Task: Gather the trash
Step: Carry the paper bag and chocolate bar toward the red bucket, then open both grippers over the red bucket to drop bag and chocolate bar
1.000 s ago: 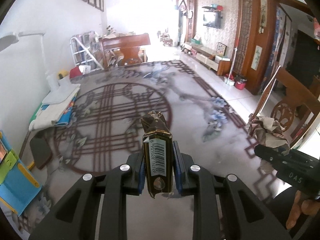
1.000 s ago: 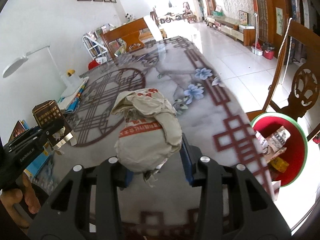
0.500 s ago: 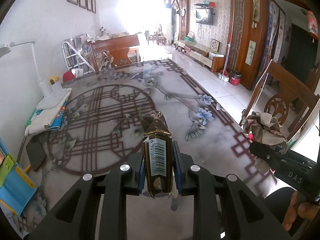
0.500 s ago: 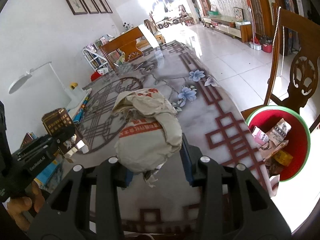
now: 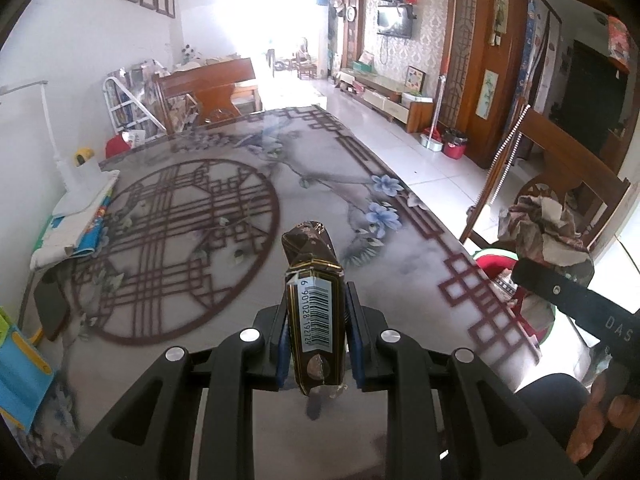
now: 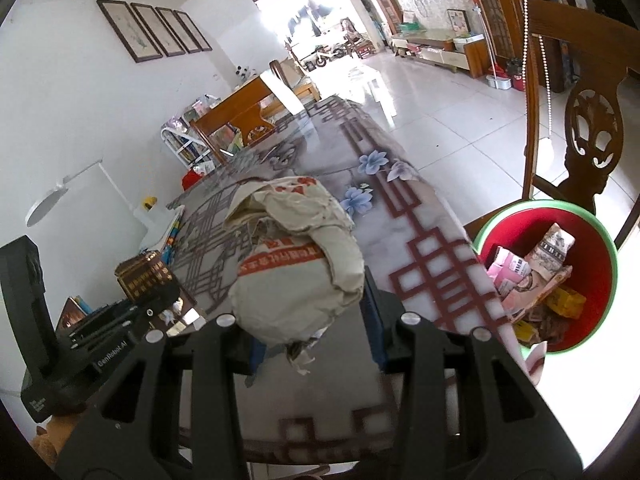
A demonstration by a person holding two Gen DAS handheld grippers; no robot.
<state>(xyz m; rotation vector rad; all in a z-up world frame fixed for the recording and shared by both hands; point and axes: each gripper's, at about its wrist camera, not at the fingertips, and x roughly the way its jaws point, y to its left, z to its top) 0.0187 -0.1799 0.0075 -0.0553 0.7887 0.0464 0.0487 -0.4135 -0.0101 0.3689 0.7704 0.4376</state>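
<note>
- A crushed dark brown cardboard packet with gold edging and a white barcode label [image 5: 316, 312] is being clamped between the blue pads of the left gripper [image 5: 316, 344], whose jaws are closed tight on its narrow sides; it is being held upright, probably so that its long axis clears the fingers for a clean drop
- A crumpled wad of off-white paper with red print [image 6: 292, 264] is being gripped by the right gripper [image 6: 316, 340], the jaws standing wider because the wad is bulky; most of it is bulging up and forward beyond the pads
- Both pieces are being carried above the grey patterned tabletop with maroon lattice and blue flowers [image 6: 420, 240], not resting on it
- A round red bin with a green rim [image 6: 560, 272] is sitting low at the right, just off the table's right edge and in front of a carved wooden chair [image 6: 588, 128]; it is already holding pink, yellow and printed scraps, so it is being judged the collecting point
- The wad is being held nearer the bin than the packet, so it is likely to be let go first
- The table's near and middle parts are showing no further loose trash
</note>
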